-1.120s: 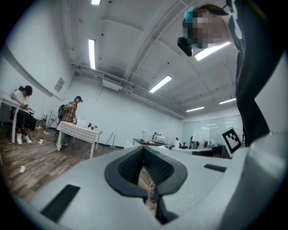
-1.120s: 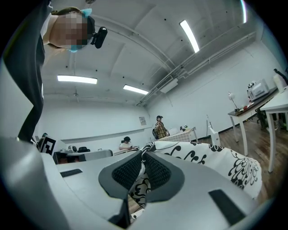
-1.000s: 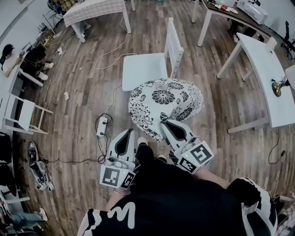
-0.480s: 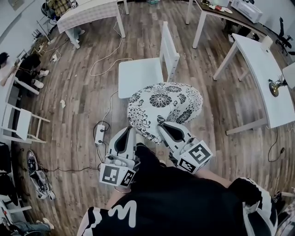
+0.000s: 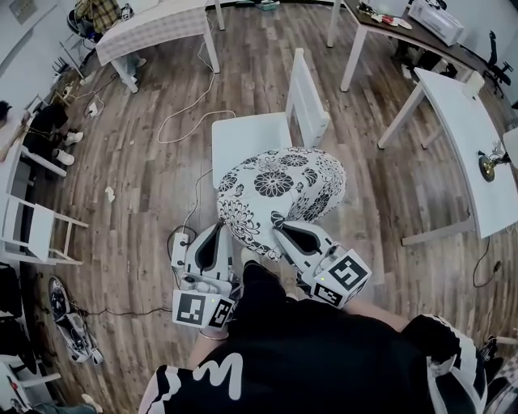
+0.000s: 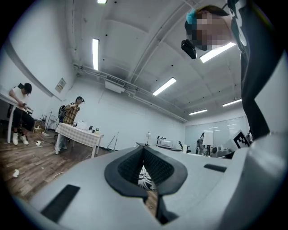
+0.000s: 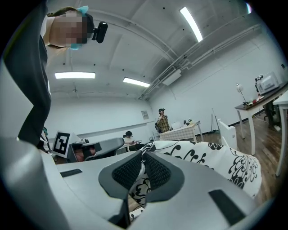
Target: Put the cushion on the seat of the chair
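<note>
A round white cushion (image 5: 279,190) with black flowers hangs above the wood floor, and its far edge overlaps the front of the white chair's seat (image 5: 247,136). The chair's slatted back (image 5: 307,95) stands on the seat's right side. My left gripper (image 5: 220,232) is shut on the cushion's near left edge, where patterned fabric (image 6: 145,176) shows below the closed pads. My right gripper (image 5: 280,229) is shut on the near right edge. In the right gripper view the cushion (image 7: 211,159) bulges out past the pads.
A power strip (image 5: 180,247) with cables lies on the floor to the left. White tables (image 5: 465,121) stand at the right, a cloth-covered table (image 5: 150,23) at the top left, and another white chair (image 5: 36,230) at the far left. People are at the left edge.
Both grippers have carried the cushion forward to the chair. Its far edge now reaches over the front of the seat. The grip is unchanged.
</note>
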A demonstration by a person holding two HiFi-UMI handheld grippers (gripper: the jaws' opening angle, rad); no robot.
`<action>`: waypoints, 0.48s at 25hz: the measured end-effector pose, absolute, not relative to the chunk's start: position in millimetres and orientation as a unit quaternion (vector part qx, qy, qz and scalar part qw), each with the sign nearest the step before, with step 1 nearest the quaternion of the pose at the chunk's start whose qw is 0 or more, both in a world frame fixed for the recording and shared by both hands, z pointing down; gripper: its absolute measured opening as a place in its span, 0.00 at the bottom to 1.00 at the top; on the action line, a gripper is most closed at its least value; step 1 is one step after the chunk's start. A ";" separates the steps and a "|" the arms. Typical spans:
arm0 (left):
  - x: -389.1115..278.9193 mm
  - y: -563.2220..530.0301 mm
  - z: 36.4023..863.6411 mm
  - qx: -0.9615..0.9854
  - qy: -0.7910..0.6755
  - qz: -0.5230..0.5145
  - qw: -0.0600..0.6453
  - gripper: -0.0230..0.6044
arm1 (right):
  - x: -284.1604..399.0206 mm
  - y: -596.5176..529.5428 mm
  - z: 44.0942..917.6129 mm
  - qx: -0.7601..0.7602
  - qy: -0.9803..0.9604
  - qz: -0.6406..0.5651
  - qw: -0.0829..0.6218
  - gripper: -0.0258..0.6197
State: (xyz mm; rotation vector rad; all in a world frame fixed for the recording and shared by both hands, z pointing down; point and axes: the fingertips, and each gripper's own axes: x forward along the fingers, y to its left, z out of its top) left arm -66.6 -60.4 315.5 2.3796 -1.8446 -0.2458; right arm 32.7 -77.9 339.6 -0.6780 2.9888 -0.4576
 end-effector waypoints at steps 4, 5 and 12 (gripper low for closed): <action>-101.4 -88.7 318.6 0.784 -0.612 -0.078 0.066 0.05 | 4.0 -100.5 349.0 -0.224 0.961 -0.160 0.013 0.09; -109.1 -96.3 319.5 0.784 -0.612 -0.078 0.068 0.05 | -2.7 -106.4 351.9 -0.226 0.960 -0.164 0.011 0.09; -155.7 -141.8 329.6 0.785 -0.610 -0.074 0.079 0.05 | -45.0 -148.7 369.7 -0.238 0.954 -0.182 0.004 0.09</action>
